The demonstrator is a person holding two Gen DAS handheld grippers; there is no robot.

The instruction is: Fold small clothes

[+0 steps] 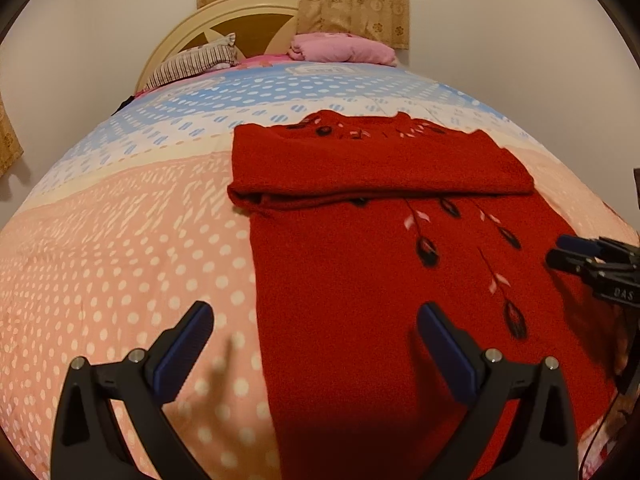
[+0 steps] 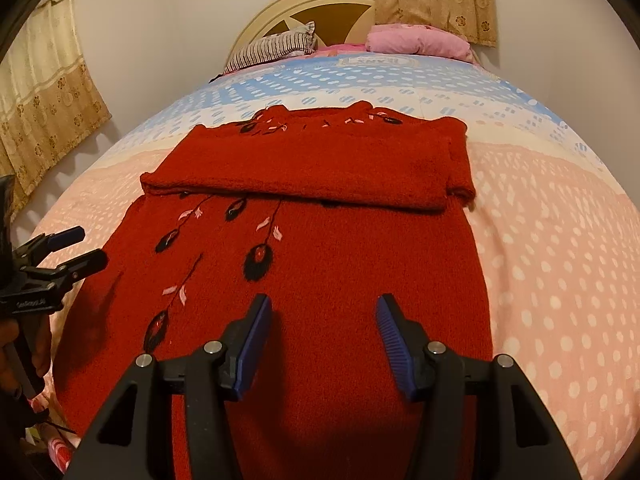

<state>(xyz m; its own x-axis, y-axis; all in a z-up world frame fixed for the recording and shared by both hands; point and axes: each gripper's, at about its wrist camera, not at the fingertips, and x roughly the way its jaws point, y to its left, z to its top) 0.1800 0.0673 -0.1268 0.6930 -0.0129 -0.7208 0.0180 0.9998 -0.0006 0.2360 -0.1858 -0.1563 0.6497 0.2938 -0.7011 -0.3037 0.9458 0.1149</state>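
Left gripper jaws apart, nothing between them, hovering over the near left edge of the red knitted sweater with black-and-pink leaf embroidery; right gripper jaws also apart and empty above the sweater's near hem. Sweater lies centre on the pink-and-blue dotted quilt, sleeves folded across at 12 o'clock. Risks: a pinch grabbing quilt along with knit, uneven lifts skewing the fold, and the sleeve band slipping loose when the hem is carried over. No containers in view.
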